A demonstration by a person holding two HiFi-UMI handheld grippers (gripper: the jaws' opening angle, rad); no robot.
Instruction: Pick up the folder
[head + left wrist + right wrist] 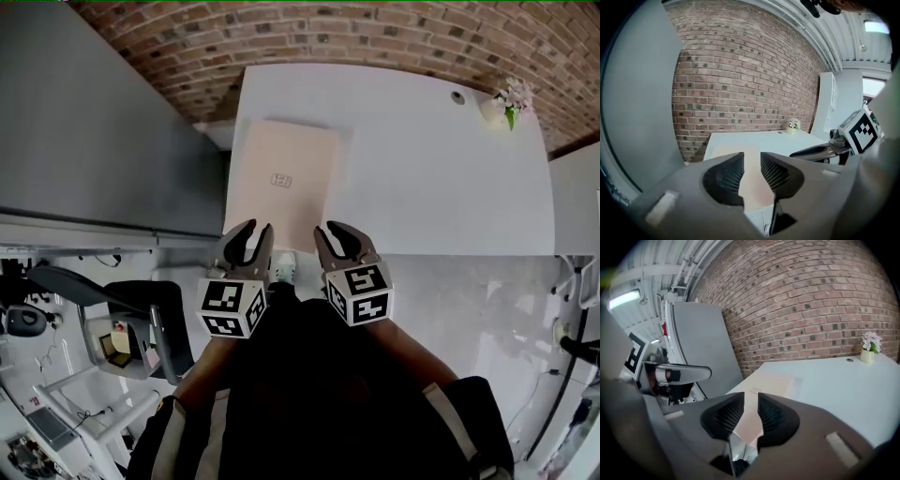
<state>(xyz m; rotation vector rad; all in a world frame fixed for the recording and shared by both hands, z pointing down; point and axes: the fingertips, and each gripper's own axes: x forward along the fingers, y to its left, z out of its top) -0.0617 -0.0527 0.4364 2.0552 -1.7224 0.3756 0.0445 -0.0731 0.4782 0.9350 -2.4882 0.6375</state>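
Observation:
A pale peach folder with a small mark at its middle lies flat on the left part of the white table. Its near end reaches the table's front edge. My left gripper hovers at the folder's near left corner, and my right gripper at its near right corner. Each one's jaws stand slightly apart with nothing between them. In the left gripper view the folder shows through the gap of the left gripper. In the right gripper view the folder lies just ahead of the right gripper.
A small pot of flowers stands at the table's far right corner. A tall grey partition runs along the table's left side. A brick wall stands behind. An office chair is on the floor at lower left.

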